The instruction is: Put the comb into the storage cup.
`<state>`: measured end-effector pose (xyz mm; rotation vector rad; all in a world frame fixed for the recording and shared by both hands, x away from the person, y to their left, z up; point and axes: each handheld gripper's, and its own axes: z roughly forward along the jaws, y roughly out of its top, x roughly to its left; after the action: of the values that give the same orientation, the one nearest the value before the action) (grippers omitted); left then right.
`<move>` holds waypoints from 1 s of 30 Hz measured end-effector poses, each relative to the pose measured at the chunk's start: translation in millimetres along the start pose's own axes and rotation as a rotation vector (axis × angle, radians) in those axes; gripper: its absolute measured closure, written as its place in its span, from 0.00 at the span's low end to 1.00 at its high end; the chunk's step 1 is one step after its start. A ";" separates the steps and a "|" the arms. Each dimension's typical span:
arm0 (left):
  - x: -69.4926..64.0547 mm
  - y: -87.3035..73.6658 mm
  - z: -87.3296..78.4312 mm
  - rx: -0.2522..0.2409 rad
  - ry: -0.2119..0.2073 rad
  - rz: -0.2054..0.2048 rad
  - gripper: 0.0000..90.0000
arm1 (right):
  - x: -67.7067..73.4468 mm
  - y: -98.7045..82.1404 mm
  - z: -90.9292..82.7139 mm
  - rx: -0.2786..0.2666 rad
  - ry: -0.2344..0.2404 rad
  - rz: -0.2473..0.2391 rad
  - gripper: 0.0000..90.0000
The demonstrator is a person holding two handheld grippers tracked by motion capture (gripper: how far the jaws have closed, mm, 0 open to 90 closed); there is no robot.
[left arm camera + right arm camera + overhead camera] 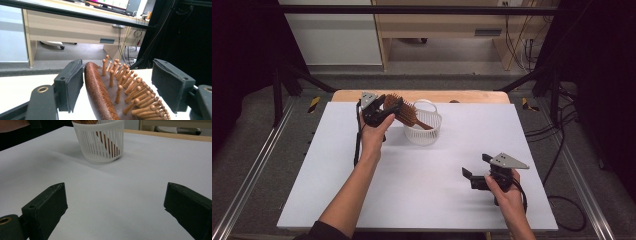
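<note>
At the far left of the white table, the left gripper is sitting around the head of a wooden hairbrush. In the left gripper view its jaws are standing apart: the brush's brown back edge is lying just beside the left pad, whether touching it I cannot tell, while a clear gap is showing between the wooden bristle pins and the right pad, so the pads are not pressing the hairbrush from both sides. The lower part of the head is running out of that view at the bottom, and the handle is lying behind the camera.

Moving right, the hairbrush is leaning at a slant, its long axis running from the head, up at the left gripper, down and rightward to the handle, which is dipping into a white slatted basket standing on the table. In the right gripper view the handle is showing as a brown strip behind the slats of the basket; the basket's rim is cut off at the top.

Farther right and nearer the person, the right gripper is hovering low over bare table, well apart from the basket, its jaws spread wide with nothing between them.
</note>
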<state>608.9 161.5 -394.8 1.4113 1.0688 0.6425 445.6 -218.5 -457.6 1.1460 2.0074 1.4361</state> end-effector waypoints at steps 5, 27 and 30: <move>-0.9 0.3 0.1 -0.006 0.011 0.002 0.21 | 0.0 0.1 -0.1 0.000 0.000 0.002 0.06; -5.0 0.6 -0.1 -0.010 0.019 0.026 0.13 | 0.1 0.1 0.0 0.000 0.000 0.000 0.06; -5.5 0.3 0.4 -0.008 0.023 0.022 0.08 | 0.1 0.1 -0.1 0.000 0.000 0.002 0.06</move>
<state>607.0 156.5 -393.3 1.4135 1.0683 0.6798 445.5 -218.5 -457.4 1.1478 2.0069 1.4368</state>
